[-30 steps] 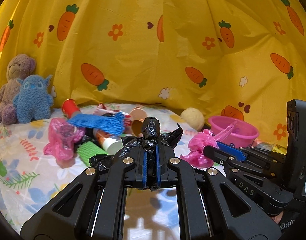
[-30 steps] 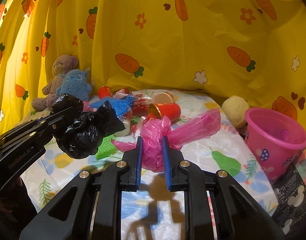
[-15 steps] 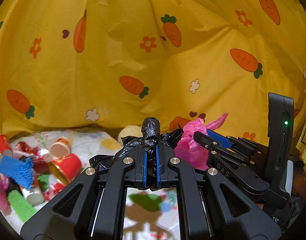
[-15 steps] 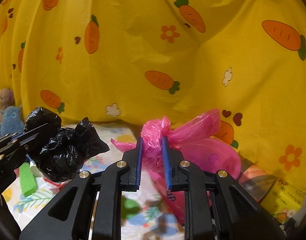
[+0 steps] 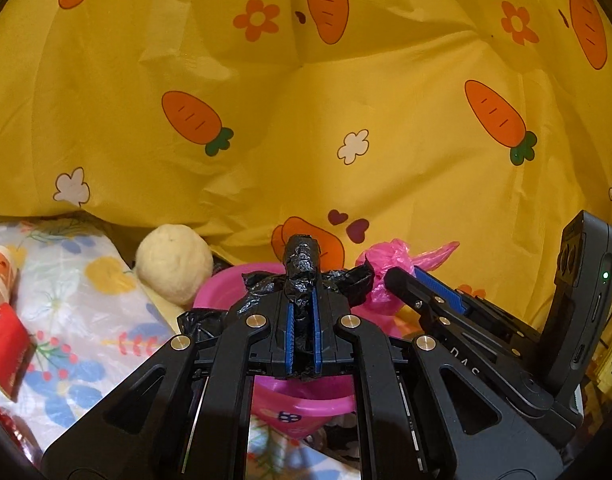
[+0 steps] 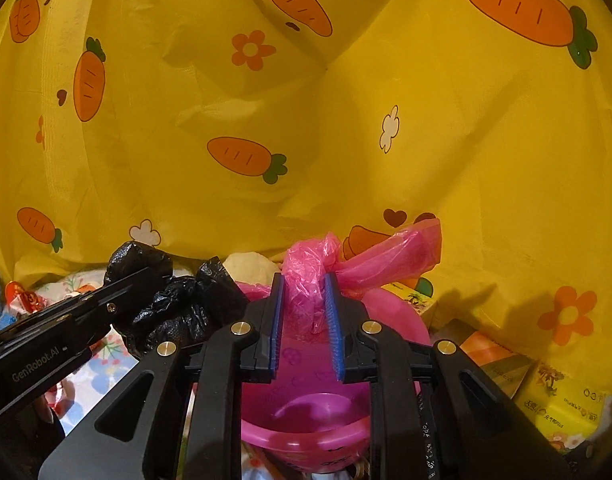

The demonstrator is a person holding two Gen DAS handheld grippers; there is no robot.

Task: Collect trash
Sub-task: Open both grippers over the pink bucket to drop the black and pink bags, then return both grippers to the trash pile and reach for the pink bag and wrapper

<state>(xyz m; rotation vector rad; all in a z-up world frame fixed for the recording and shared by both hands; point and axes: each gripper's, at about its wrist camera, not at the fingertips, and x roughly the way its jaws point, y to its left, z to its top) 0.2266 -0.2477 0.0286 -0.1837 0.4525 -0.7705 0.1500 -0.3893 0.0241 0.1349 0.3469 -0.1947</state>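
My left gripper is shut on a crumpled black plastic bag, whose twisted end sticks out past the blue pads. My right gripper is shut on a knotted pink plastic bag with a tail trailing right. Both hang over a pink bucket, open side up, right below the fingers. The left wrist view shows the same pink bucket under the black bag, with the right gripper and its pink bag at the right. The right wrist view has the black bag at its left.
A yellow carrot-print cloth hangs close behind. A cream ball lies left of the bucket on the flowered sheet. Red paper cups lie at far left. Yellow printed boxes stand to the right of the bucket.
Both grippers swung right with their bags, away from the trash pile and plush toys. They now hang over the pink bucket, which has come right under the fingers.
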